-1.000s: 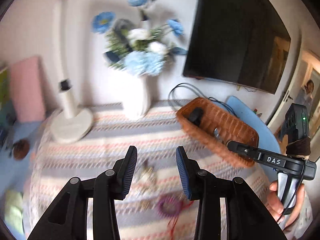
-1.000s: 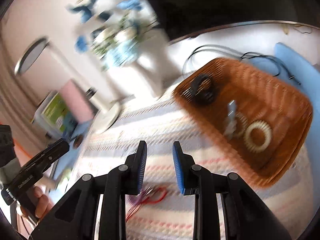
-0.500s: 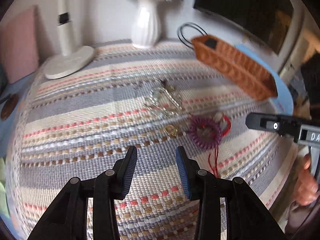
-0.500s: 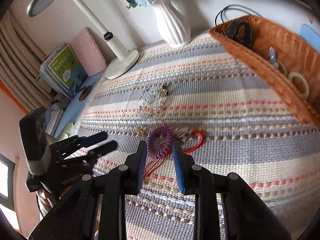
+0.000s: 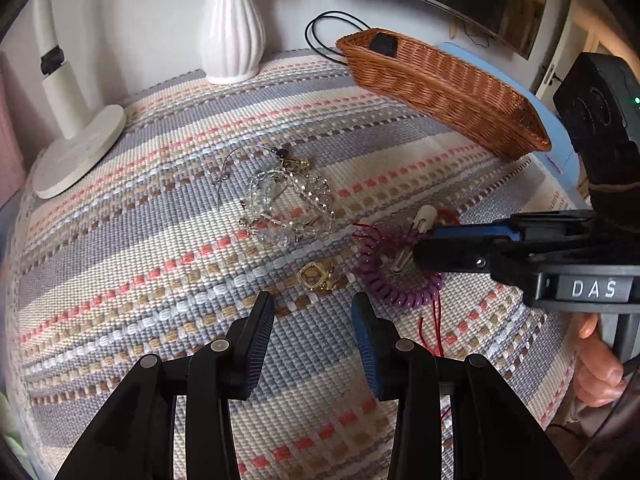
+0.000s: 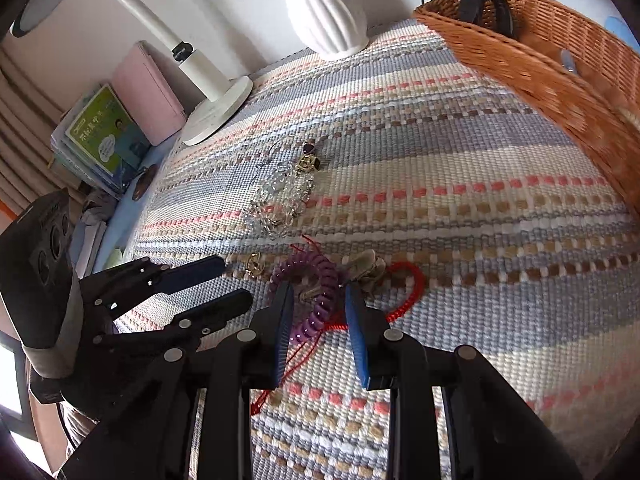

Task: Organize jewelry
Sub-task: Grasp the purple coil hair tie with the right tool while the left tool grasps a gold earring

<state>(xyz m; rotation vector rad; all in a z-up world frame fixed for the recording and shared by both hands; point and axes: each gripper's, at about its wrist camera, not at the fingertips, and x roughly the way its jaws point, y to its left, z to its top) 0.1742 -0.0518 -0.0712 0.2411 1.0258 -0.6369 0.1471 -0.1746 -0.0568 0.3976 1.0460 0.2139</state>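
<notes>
Lying directly under the right gripper, the purple coil bracelet has one side of its ring passing between the two blue pads, which stand narrowly apart on either side of it and do not look to be pressing it yet. The coil's loop stretches away from those fingertips, with a red cord trailing off to their right and a pale clip-like piece just beyond the far pad. The right hand is clearly the nearer one; a small closing pinch is probably all the pickup needs.

Ahead of the left gripper, whose jaws are moderately apart and empty, a small gold ring sits just past the tips, slightly toward the right pad. Further ahead lies a tangle of clear beaded chain.

Beyond and to the right of both tools stands the wicker basket, the likely destination, already holding a dark item; what else is inside is hard to make out. Everything rests on a striped woven cloth, with a white vase and a lamp base at the back wall.
</notes>
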